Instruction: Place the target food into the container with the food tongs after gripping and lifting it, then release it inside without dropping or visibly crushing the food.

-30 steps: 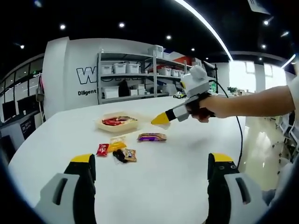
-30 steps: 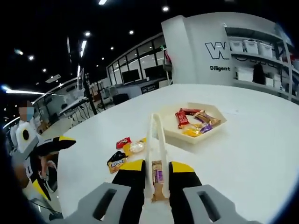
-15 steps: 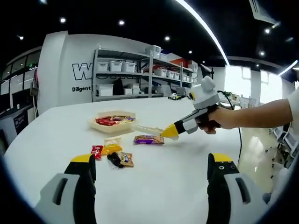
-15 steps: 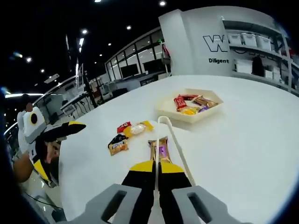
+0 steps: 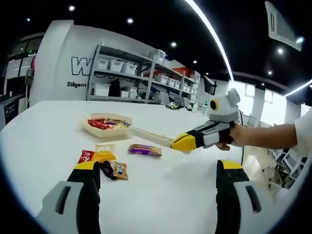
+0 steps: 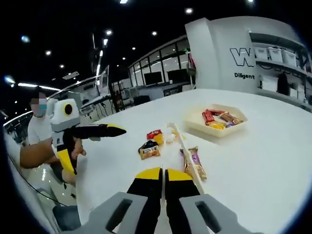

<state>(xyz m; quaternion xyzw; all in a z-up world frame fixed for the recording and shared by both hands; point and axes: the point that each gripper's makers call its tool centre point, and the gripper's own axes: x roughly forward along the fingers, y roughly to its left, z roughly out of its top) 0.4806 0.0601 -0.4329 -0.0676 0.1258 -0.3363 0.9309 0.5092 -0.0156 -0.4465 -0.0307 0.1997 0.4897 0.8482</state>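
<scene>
Tongs [image 6: 184, 151] sit clamped between the closed jaws of the right gripper [image 6: 164, 171]; their arms now lie together, tips reaching past the purple bar [image 6: 193, 162] toward the loose snacks [image 6: 149, 149]. One second ago the arms stood spread with the bar framed between them; half a second ago they had come together. My reading: the squeeze is done but the bar is not caught. It lies flat on the bench [image 6: 273, 161], just beside the tongs.

In the left gripper view the right gripper [image 5: 186, 143] holds the tongs [image 5: 148, 137] out low over the bench [image 5: 161, 195], tips near the tray [image 5: 103, 127], bar [image 5: 144, 149] below them on the surface. Earlier this gripper was higher and nearer the tray; it has swung down and toward the camera.

Left gripper [image 5: 158, 170]: jaws wide apart, holding nothing, as in both earlier frames. It shows from the side in the right gripper view [image 6: 112, 130].

Tray [image 6: 218, 124] already carries several wrapped snacks. Bar not yet lifted; a fresh grip looks needed.
</scene>
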